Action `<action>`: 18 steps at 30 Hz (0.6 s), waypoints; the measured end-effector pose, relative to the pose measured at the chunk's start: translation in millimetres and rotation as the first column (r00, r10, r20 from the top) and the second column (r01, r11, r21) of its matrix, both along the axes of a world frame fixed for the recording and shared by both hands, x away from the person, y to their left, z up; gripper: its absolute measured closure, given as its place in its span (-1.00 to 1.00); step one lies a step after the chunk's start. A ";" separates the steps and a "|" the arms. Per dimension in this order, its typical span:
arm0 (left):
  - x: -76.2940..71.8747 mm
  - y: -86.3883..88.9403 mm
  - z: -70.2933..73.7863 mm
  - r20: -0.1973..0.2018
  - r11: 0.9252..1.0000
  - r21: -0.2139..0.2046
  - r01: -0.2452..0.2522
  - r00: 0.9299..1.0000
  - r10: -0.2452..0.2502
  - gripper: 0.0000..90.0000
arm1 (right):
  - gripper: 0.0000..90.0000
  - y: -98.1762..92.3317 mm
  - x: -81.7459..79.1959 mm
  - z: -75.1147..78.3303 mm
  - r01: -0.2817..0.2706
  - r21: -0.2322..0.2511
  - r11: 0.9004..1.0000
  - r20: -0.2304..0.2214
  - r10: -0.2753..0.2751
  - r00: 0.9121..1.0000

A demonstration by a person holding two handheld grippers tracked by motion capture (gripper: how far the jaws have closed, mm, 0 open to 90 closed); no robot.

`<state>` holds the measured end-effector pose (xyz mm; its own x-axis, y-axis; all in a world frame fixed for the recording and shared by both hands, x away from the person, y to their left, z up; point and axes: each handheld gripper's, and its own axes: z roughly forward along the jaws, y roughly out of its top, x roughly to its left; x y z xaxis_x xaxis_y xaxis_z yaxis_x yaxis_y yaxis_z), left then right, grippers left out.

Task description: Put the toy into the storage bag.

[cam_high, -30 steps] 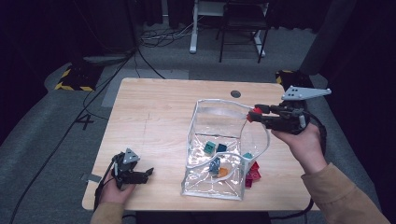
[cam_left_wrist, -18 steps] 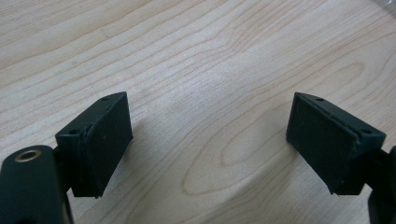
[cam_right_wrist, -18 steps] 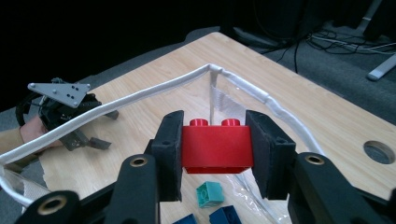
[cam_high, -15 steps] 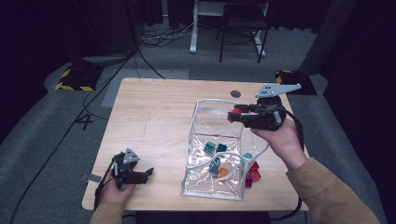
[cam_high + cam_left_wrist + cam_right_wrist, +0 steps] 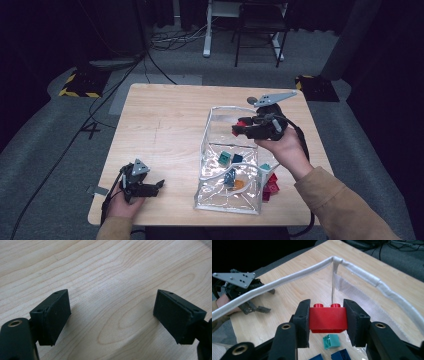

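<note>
Clearly the red brick [image 5: 328,320] is pinched between the jaws of the right gripper [image 5: 239,130], with its two studs up, and it hangs above the open top of the clear plastic bin [image 5: 212,131], near the far right corner. Below it, on the bin floor, lie a teal brick [image 5: 331,341] and some blue bricks [image 5: 342,356]. More red bricks [image 5: 270,185] wait on the desk [image 5: 165,125], just beside the right wall of the bin. The left gripper [image 5: 152,187] rests at the near left of the desk, its jaws spread with nothing between them.

A risk, I think, is the white padded rim [image 5: 287,280]: if the jaws let go too near this edge, the brick may hit it and fall outside. The bin also looks light, so a touch from the gripper could push it.
</note>
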<state>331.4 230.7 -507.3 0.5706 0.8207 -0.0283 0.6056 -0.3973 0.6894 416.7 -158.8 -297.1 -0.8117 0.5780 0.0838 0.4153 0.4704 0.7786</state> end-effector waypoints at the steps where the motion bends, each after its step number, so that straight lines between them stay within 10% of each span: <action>1: 0.0 0.0 0.0 0.000 1.000 0.000 0.000 1.000 0.000 -0.68 | 0.31 0.9 0.9 -1.6 -0.003 -0.006 1.000 -0.008 0.003 1.000; 18: 0.0 0.0 0.0 0.000 1.000 0.000 0.000 1.000 0.000 -0.68 | 0.12 4.6 -1.2 -10.3 -0.033 -0.041 0.999 -0.047 0.031 0.998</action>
<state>331.4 230.7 -507.3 0.5706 0.8207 -0.0285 0.6058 -0.3973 0.6893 415.5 -154.2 -307.4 -0.8257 0.5555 0.0984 0.4348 0.5154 0.7384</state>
